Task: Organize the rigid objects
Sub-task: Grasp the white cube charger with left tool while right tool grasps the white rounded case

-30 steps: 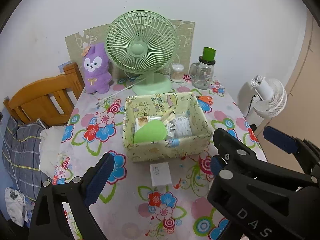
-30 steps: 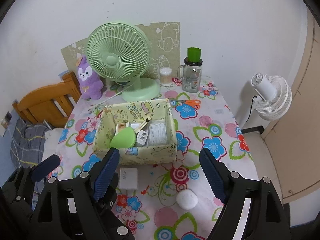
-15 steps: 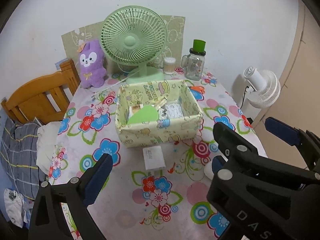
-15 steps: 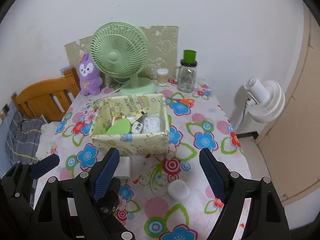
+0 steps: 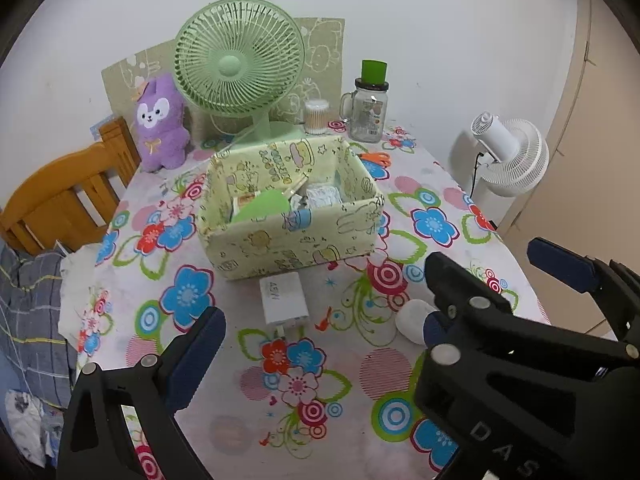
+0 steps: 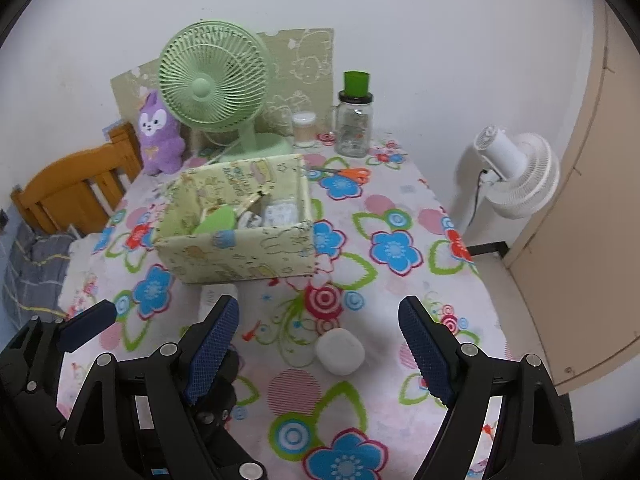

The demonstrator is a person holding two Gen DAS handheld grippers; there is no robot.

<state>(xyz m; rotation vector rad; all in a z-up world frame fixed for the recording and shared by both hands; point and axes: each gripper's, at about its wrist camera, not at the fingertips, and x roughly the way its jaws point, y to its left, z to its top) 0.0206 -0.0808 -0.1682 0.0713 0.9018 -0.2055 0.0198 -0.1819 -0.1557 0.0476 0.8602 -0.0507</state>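
A pale yellow patterned box stands mid-table with several small items inside, among them a green lid-like piece. A white charger block lies flat just in front of the box. A white rounded case lies on the cloth to the right. My right gripper is open and empty, with the white case between its fingers' line and lower. My left gripper is open and empty, above the table's front, near the charger. The right gripper body hides part of the case in the left wrist view.
At the back stand a green desk fan, a purple plush toy, a cotton-swab jar and a glass mug-jar with green lid. Orange scissors lie behind the box. A wooden chair is left, a white floor fan right.
Both grippers have drawn back and lowered toward the table's front; the box now looks farther off and the white case has come between the right fingers. Both stay open.
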